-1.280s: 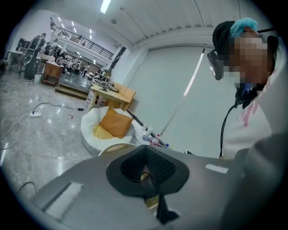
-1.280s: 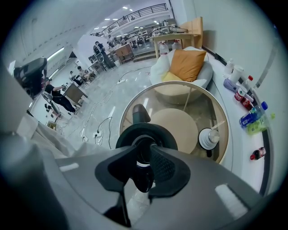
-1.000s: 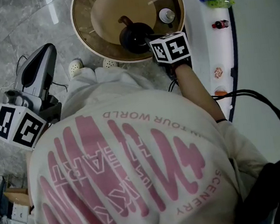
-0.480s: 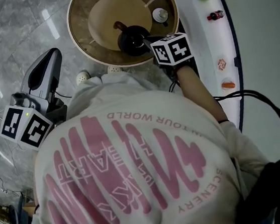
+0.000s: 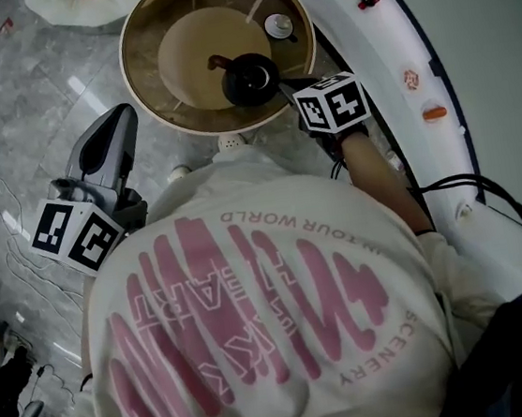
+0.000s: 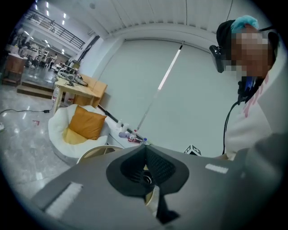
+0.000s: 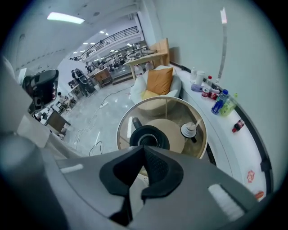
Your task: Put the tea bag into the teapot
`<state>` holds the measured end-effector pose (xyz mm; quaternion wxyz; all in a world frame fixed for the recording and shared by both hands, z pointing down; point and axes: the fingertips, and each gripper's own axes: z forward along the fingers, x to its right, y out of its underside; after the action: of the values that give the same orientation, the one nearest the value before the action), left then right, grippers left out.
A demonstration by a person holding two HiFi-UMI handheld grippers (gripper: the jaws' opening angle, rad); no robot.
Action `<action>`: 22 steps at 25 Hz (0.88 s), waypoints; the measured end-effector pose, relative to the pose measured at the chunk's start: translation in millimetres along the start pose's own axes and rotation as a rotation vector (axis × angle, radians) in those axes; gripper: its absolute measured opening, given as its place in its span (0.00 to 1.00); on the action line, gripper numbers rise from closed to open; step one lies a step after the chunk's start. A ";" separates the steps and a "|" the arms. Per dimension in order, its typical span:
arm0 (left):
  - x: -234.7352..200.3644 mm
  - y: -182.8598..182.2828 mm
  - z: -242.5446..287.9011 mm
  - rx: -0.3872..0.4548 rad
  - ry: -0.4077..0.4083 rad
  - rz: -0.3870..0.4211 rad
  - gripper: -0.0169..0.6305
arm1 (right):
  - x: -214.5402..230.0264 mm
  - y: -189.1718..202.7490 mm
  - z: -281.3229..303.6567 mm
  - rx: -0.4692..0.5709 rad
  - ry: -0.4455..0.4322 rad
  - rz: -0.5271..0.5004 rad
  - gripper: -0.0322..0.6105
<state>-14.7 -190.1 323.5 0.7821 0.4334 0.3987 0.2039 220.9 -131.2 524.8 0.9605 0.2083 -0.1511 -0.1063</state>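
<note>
Beyond the shirt stands the table with the teapot. The right gripper hangs close by its mouth, jaws clenched on nothing; the left gripper, clenched too, is well apart. No tea bag shows; likely it is inside already, so withdraw without knocking the teapot. The shirt reads "IN YOUR WORLD", "SCENERY".
</note>
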 end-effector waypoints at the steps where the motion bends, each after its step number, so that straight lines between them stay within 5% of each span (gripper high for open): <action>1: -2.2 -0.9 -3.0 -0.011 0.017 0.004 0.05 | -4.4 -0.7 -4.1 0.025 0.012 0.027 0.06; 10: -9.5 -9.0 -29.4 -0.045 0.145 0.051 0.05 | -59.3 -21.6 -40.0 0.351 -0.029 0.283 0.06; 16: -8.3 -7.1 -46.0 -0.045 0.227 0.078 0.05 | -90.0 -19.5 -61.5 0.480 -0.025 0.356 0.06; 22: -8.1 -1.2 -69.5 -0.053 0.282 0.094 0.05 | -127.9 -28.6 -95.8 0.745 -0.166 0.489 0.05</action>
<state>-75.2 -160.3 304.9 0.7191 0.3981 0.4781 0.3095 129.7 -87.3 397.9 0.8016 0.4888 -0.3001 0.1690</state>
